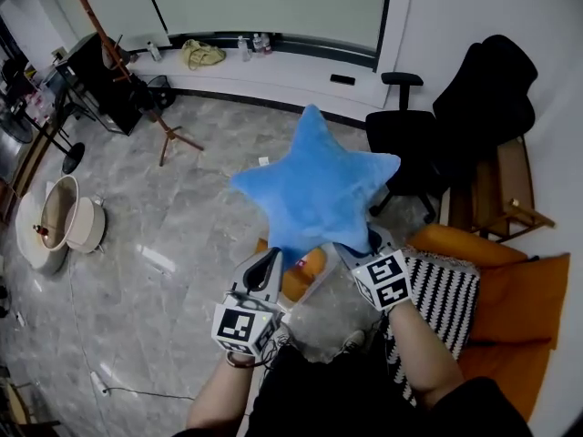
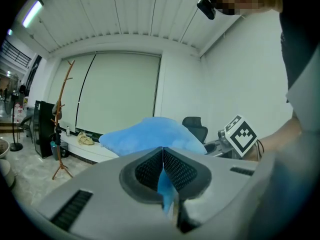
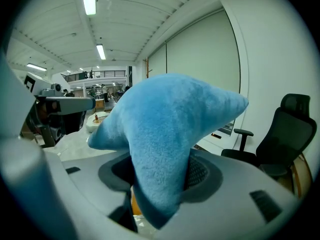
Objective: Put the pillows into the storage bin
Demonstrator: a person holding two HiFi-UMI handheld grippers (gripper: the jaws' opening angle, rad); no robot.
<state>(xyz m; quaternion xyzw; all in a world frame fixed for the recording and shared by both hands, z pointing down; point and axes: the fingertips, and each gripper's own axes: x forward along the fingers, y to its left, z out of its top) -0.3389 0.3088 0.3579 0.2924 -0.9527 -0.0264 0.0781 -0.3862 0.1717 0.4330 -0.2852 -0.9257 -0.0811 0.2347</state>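
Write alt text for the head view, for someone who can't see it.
A blue star pillow is held up over a grey floor, the left tongs and right tongs each shut on its lower edge. A black office chair and an orange seat with a striped cushion stand at the right.

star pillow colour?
The star pillow is plain light blue, no pattern. It shows best in the head view.

The pillow [image 1: 314, 194] is fuzzy blue plush. At 9 o'clock the floor [image 1: 182, 235] looks like glossy grey stone. The left hand-held gripper [image 2: 163, 171] is matt grey plastic, its pads [image 2: 181, 170] dark and mesh-textured.
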